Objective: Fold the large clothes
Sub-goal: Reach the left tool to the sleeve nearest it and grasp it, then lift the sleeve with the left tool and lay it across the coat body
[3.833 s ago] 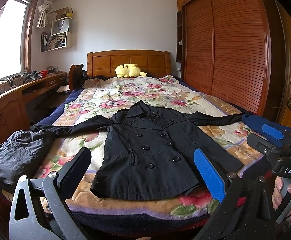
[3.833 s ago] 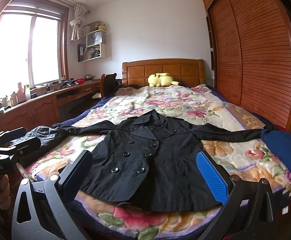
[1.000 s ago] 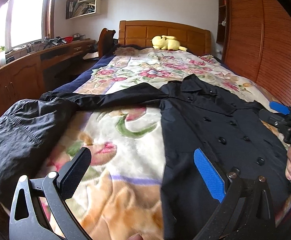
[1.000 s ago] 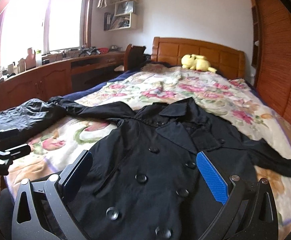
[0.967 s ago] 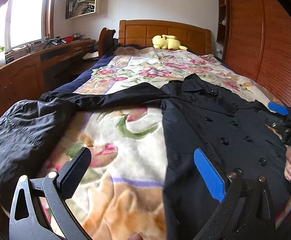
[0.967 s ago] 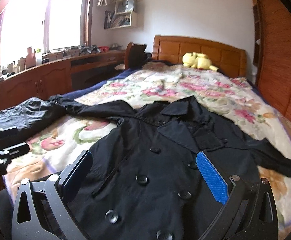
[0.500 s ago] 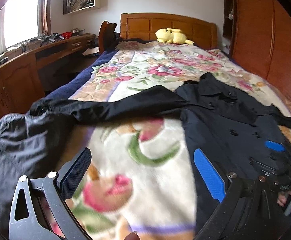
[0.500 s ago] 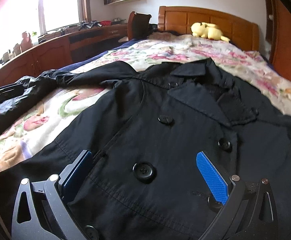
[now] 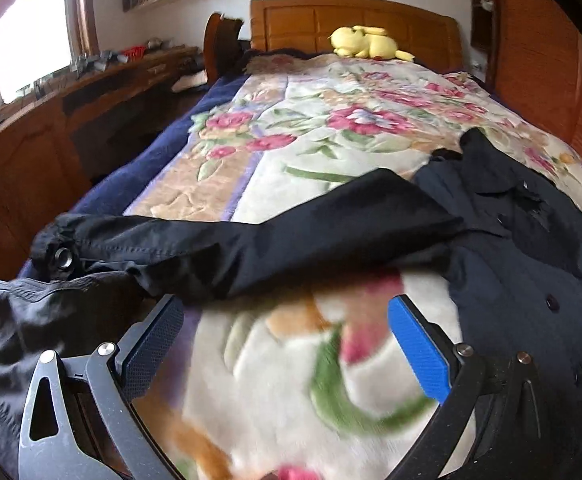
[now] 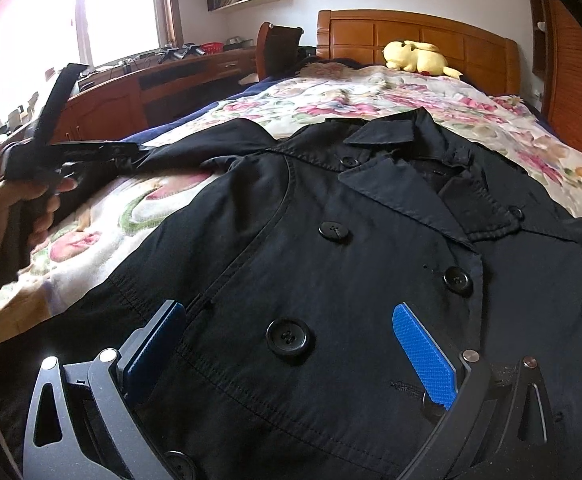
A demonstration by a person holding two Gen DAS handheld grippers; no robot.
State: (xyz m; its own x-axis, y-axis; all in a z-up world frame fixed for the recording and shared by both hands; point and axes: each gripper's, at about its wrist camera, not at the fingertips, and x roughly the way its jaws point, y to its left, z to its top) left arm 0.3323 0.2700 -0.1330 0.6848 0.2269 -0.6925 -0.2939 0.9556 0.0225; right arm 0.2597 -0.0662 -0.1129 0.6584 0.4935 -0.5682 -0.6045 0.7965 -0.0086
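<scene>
Left gripper (image 9: 287,344) spread wide above the floral blanket (image 9: 275,380), short of the black coat's sleeve (image 9: 227,248).

The gripper's dark finger sits low on the left and its blue-padded finger low on the right, with only blurred blanket between them. Just ahead of the fingertips the sleeve lies stretched across the bed, its buttoned cuff (image 9: 63,258) beyond the dark finger. The coat's body (image 9: 531,280), collar and buttons showing, lies beyond and outside the blue finger. A crumpled dark garment (image 9: 23,332) lies outside the dark finger. Far ahead a yellow plush toy (image 9: 365,42) rests against the wooden headboard (image 9: 299,20).
</scene>
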